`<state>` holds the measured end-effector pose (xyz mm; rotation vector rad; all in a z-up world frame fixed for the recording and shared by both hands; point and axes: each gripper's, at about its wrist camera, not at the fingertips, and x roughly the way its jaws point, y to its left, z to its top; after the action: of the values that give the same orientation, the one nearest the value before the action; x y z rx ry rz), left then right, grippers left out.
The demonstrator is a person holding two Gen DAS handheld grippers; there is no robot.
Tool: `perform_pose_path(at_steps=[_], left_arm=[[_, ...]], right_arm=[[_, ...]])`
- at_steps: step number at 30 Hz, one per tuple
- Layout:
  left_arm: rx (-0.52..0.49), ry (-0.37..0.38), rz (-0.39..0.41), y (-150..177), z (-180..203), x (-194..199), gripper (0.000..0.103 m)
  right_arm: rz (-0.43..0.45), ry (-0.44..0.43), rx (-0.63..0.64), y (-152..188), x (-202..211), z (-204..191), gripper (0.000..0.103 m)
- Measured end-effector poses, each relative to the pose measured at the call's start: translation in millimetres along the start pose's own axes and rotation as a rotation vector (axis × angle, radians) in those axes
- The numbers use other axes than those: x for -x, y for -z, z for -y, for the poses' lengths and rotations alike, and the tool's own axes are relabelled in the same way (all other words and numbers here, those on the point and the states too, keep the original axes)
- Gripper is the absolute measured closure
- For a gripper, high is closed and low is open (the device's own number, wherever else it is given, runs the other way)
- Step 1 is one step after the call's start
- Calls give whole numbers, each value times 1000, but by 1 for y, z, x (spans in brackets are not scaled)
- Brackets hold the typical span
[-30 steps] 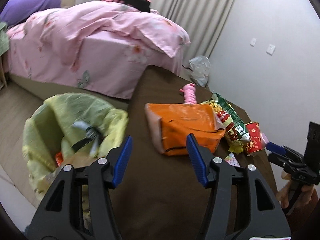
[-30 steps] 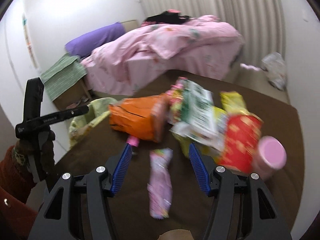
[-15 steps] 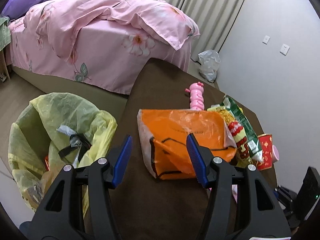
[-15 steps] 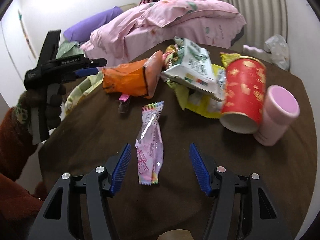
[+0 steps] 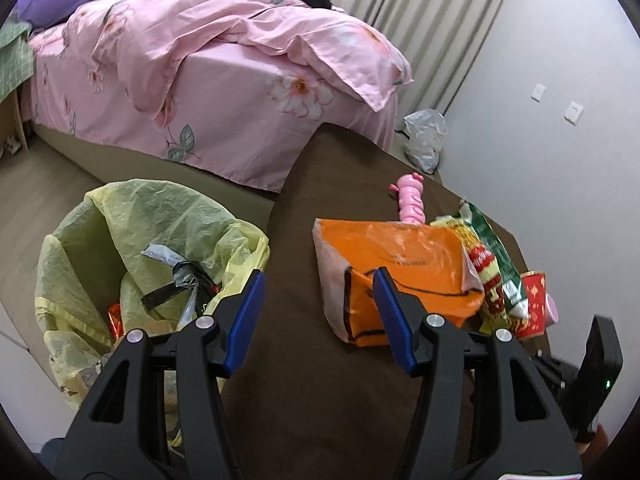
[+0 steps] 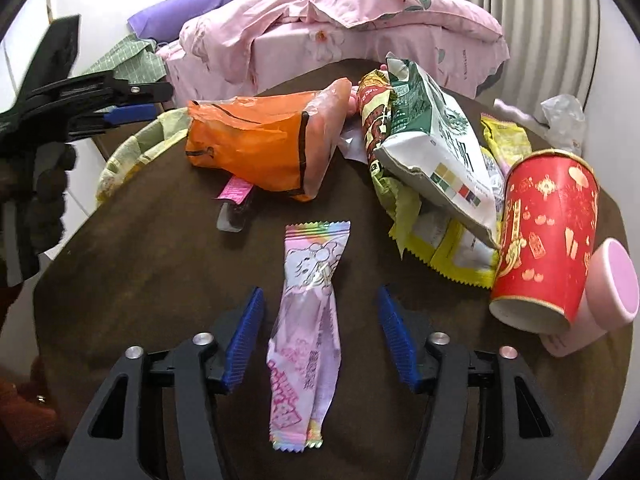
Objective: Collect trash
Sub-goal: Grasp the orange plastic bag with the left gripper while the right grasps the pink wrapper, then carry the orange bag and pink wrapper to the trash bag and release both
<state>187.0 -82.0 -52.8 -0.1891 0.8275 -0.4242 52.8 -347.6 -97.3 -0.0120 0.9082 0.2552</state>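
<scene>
Left wrist view: the left gripper (image 5: 318, 300) gapes wide and empty over the brown table (image 5: 320, 400), its right finger against the orange bag (image 5: 400, 264), whose black print is too small to read. The yellow-lined bin (image 5: 132, 248) stands beside the table.

Right wrist view: the right gripper (image 6: 320, 328) is spread wide around a pink wrapper (image 6: 310, 336) with a cartoon drawing and pink print, lying flat, untouched. A red cup (image 6: 544, 240) with gold motifs lies near.

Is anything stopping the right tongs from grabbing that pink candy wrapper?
Probably not: the right tongs are open, the pink wrapper lies flat between their fingers, and nothing covers it.
</scene>
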Motion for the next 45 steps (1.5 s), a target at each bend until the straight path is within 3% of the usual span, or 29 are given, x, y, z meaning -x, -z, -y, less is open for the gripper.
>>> perform_pose_path(at_steps=[2,4,9,15,19,24,34,45], left_arm=[[18,10,-7,-5,1,-6,50],[24,20,-22,-7,5,-14,50],[50,8,-69,-8,15,-34,50],[73,26,-124,-2,22,-50,50],[33,22,-133,2,30,-50,66],[-29,13,-89,6,38,-35,75],[-94,2,76,13,46,40,75],[-112,-42,120,26,35,83,75]], right_arm=[[-7,-21,-22,-1,3,3,81],[6,-45,-48,-1,10,7,83],[57,-13,-50,1,34,7,85],[57,-19,-69,13,44,12,85],[62,-6,-86,19,47,16,85],[79,-4,-95,18,50,17,85],[108,-4,-74,15,60,10,85],[153,-13,-23,6,79,-11,85]])
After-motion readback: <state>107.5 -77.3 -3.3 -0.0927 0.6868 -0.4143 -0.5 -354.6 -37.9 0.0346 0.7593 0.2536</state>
